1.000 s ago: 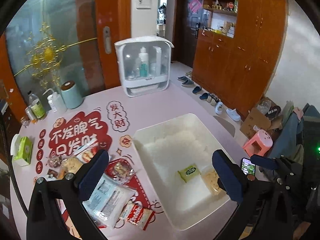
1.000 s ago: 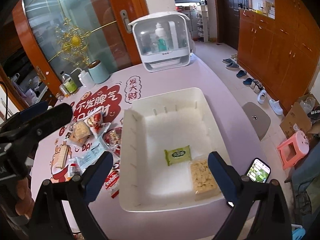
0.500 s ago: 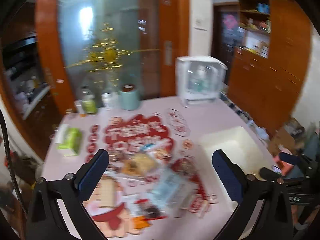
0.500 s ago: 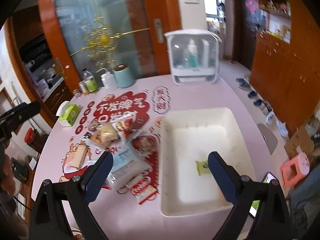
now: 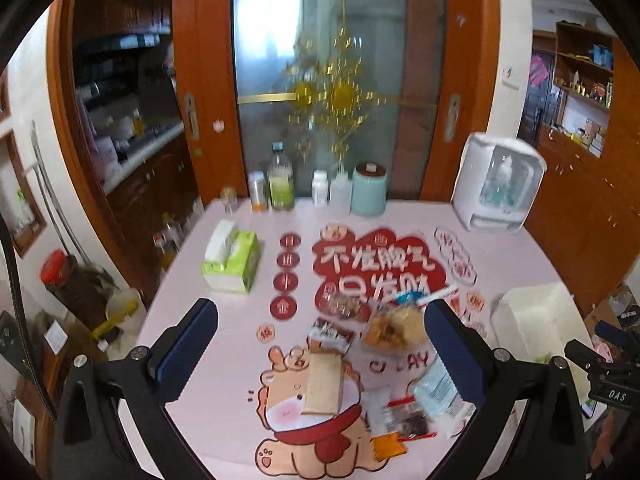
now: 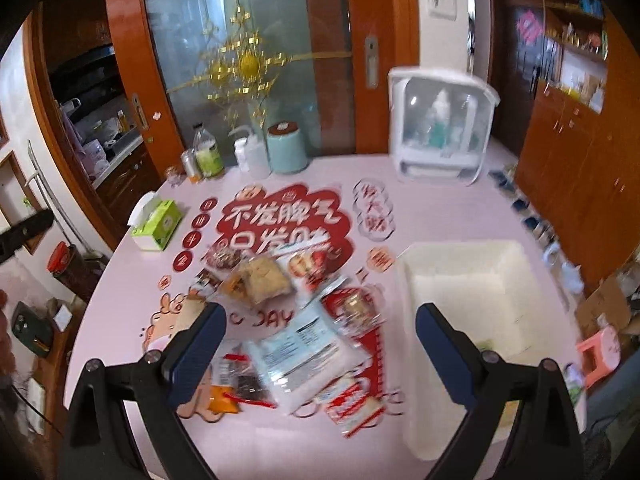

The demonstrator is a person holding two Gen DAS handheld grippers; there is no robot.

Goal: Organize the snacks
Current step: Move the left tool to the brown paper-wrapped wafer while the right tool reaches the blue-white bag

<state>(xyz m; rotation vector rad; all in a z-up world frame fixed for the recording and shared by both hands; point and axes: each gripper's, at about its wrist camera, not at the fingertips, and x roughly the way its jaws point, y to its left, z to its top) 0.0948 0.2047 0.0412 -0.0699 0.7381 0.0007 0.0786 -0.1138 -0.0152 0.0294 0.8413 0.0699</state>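
Several snack packets lie in a loose pile on the pink table. Among them are a tan wafer bar (image 5: 324, 382), a clear bag of golden biscuits (image 5: 394, 330) (image 6: 260, 280) and a large pale-blue packet (image 6: 304, 356) (image 5: 438, 390). A white bin (image 6: 468, 280) (image 5: 532, 320) stands at the right. My left gripper (image 5: 320, 344) is open and empty above the pile, over the wafer bar. My right gripper (image 6: 320, 344) is open and empty above the pale-blue packet.
A green tissue box (image 5: 232, 256) sits at the left. Bottles and a mint canister (image 5: 369, 188) line the far edge. A white cosmetics case (image 6: 442, 128) stands at the back right. The table edge falls away to the floor at left and right.
Both grippers have swung left from over the white bin to over the snack pile. Both stayed open and empty.
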